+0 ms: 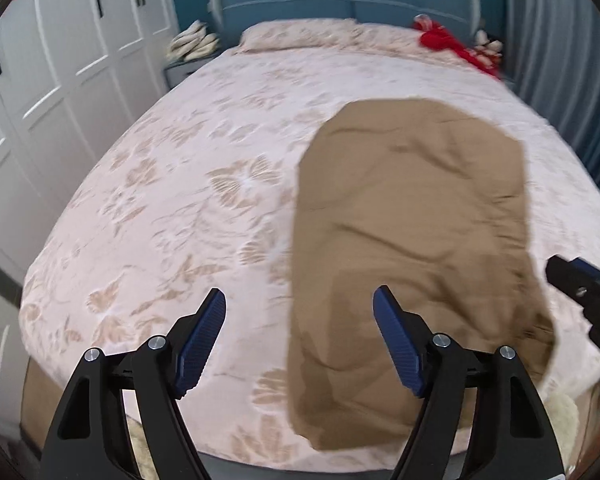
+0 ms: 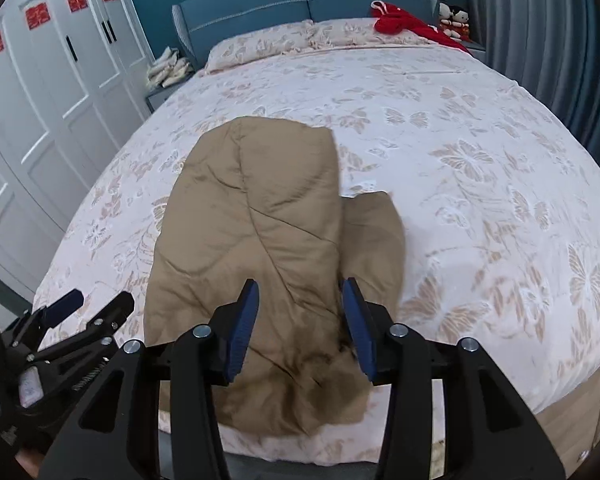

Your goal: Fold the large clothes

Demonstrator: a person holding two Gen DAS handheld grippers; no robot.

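Tan garment (image 2: 260, 248) lies folded on the floral bedspread (image 2: 480, 160), near the foot of the bed. Left gripper (image 1: 300, 340) and right gripper (image 2: 300, 328) both stand apart, above the cloth, holding nothing. Red labels (image 2: 38, 16) on wardrobe doors are illegible.

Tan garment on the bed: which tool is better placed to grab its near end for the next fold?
Probably the right tool: its open jaws sit directly over the tan garment, near its near end. The left tool, also open, straddles the garment's left edge, half over bare bedspread.
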